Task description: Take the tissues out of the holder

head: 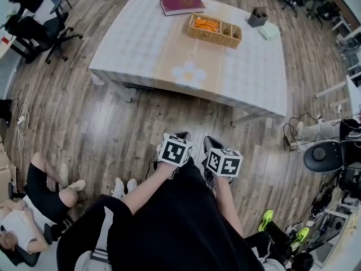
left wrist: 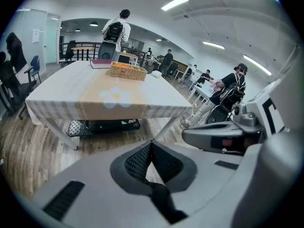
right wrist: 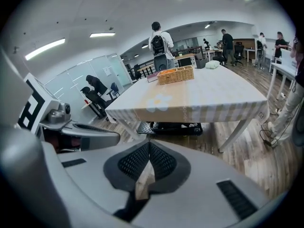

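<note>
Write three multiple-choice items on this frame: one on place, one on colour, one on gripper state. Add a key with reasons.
1. Where is the wicker basket?
A) on the floor
B) on the table, right of the book in the head view
C) under the table

2. What colour is the book?
A) dark red
B) blue
C) yellow

3. How do the left gripper and the right gripper stand?
A) both open
B) both shut, empty
C) left shut on a tissue

Key:
1 B, the basket sits on the table beside the book.
2 A, its cover is dark red.
3 B, each gripper view shows jaws meeting with nothing between them.
</note>
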### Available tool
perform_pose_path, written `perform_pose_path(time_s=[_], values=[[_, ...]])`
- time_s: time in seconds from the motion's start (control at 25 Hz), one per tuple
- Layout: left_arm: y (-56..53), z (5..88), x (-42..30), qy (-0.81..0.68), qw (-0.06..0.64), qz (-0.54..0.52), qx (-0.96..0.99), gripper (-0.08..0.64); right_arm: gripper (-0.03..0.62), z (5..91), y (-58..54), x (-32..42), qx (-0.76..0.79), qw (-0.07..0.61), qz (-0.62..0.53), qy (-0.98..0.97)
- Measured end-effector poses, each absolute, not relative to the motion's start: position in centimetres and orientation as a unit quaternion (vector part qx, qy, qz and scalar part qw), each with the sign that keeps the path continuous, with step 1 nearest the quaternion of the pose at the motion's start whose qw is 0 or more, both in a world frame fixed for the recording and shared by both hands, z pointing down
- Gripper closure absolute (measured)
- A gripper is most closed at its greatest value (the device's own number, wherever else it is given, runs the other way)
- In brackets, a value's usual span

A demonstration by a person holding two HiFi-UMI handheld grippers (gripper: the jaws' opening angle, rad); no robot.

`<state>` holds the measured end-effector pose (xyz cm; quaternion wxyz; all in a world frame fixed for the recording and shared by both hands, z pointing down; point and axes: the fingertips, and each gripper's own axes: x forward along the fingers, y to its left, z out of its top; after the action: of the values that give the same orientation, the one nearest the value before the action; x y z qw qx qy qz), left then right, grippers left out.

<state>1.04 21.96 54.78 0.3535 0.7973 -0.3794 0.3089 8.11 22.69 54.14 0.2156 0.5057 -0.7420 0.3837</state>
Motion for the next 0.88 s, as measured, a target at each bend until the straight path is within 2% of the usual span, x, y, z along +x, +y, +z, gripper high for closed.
perform_pose_path(time_s=[0.68,0.88], values=[[12.2,53.2,7.2,-0.398,0.328,0.304,0.801,0.56,0.577,52.7,13.2,14.8,0.503,0.19,0.362,-0.762],[9.4,52.2,7.6,-0.414,0.321,0.291,0.8,0.56,0.577,51.3,10.3,15.7,0.489,0.159,0.34,-0.788]])
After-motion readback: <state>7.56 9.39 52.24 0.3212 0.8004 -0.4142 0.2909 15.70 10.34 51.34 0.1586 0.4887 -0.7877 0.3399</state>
